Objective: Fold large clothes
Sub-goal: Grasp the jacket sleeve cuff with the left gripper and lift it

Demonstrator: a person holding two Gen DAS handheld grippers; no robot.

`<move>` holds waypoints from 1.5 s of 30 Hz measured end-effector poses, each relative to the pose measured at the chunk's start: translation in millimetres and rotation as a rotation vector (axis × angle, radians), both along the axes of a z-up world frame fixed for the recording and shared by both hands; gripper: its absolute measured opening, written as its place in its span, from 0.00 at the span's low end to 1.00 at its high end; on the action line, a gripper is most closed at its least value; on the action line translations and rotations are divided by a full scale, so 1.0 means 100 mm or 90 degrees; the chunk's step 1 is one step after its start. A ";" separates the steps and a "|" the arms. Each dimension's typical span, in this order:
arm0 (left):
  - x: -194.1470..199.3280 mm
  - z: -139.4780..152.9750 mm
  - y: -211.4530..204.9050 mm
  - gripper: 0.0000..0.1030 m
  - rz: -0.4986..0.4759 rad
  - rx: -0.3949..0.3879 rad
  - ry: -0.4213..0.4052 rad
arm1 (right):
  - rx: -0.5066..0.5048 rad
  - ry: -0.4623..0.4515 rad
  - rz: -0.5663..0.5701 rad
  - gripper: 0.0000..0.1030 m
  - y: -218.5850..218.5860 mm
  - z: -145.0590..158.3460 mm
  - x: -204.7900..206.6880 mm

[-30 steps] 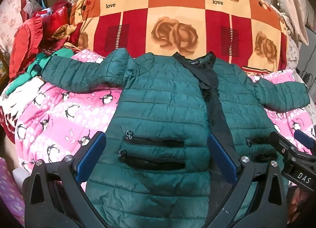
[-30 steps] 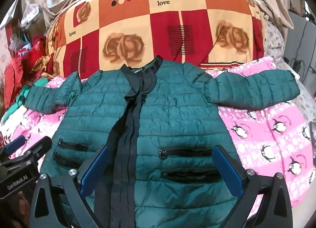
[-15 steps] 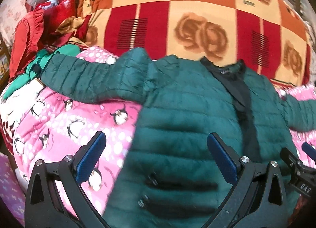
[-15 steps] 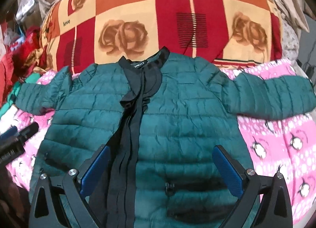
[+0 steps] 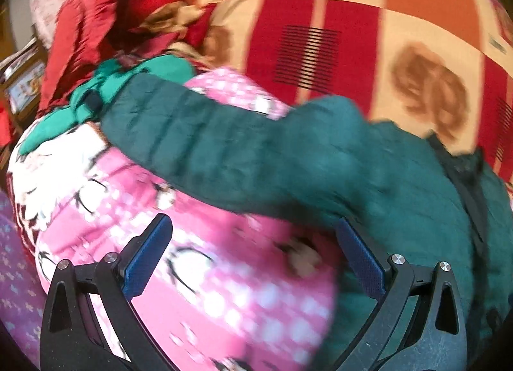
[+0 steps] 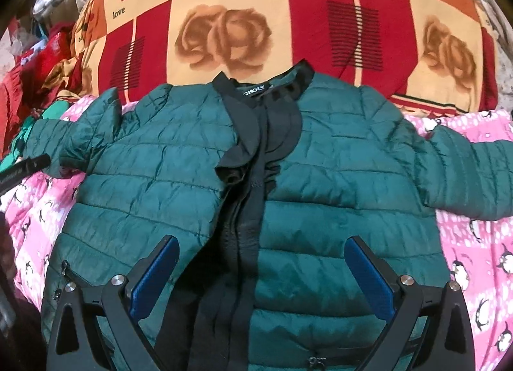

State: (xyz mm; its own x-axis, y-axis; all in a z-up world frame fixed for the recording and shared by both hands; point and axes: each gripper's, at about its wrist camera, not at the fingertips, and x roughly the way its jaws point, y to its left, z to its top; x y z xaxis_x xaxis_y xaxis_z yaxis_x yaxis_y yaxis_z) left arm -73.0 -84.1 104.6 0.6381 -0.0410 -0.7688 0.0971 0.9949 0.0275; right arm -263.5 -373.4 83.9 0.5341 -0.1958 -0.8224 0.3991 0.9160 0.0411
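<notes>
A dark green quilted jacket (image 6: 320, 185) with a black front placket lies flat, face up, on the pink penguin blanket (image 6: 474, 242), both sleeves spread out. My right gripper (image 6: 261, 271) is open and empty, low over the jacket's chest. My left gripper (image 5: 253, 258) is open and empty, over the pink blanket (image 5: 198, 274) just below the jacket's left sleeve (image 5: 205, 143); this view is blurred. The left gripper's tip also shows at the left edge of the right wrist view (image 6: 29, 165), near that sleeve's cuff.
A big red, orange and cream rose-pattern quilt (image 6: 256, 18) is piled behind the jacket's collar. Red clothes (image 5: 96, 34) and a bright green garment (image 5: 105, 95) are heaped at the far left beside the sleeve end.
Both grippers have moved forward up the jacket. The left one has swung left, off the body and toward the left sleeve. The right one went from the pockets up to the chest.
</notes>
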 end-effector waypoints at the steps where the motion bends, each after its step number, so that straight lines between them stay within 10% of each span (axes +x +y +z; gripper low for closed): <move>1: 0.10 -0.01 0.10 0.99 0.019 0.000 0.000 | 0.005 0.000 0.001 1.00 0.00 -0.01 0.01; 10: 1.01 -0.15 0.92 0.99 0.195 0.010 -0.003 | 0.035 0.015 0.010 1.00 0.03 -0.18 0.04; 19: 1.51 -0.39 1.09 0.99 0.239 0.017 0.014 | 0.039 0.030 0.021 1.00 0.05 -0.28 0.11; 24: 1.63 -0.44 1.04 0.87 0.228 0.000 0.009 | 0.033 0.042 0.029 1.00 0.07 -0.33 0.13; 30: 1.61 -0.36 1.14 0.22 0.195 -0.116 0.009 | 0.038 0.040 0.027 1.00 0.06 -0.35 0.11; 45: 0.71 0.35 0.36 0.17 -0.008 -0.221 -0.014 | 0.076 -0.012 -0.022 0.99 -0.08 -0.25 -0.06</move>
State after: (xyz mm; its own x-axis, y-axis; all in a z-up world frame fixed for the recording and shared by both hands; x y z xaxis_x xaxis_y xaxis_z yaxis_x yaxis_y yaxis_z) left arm -1.9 -48.0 140.1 0.6517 -0.3058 -0.6941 0.1121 0.9439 -0.3106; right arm -269.1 -381.5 58.8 0.5438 -0.1159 -0.8312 0.4284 0.8900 0.1562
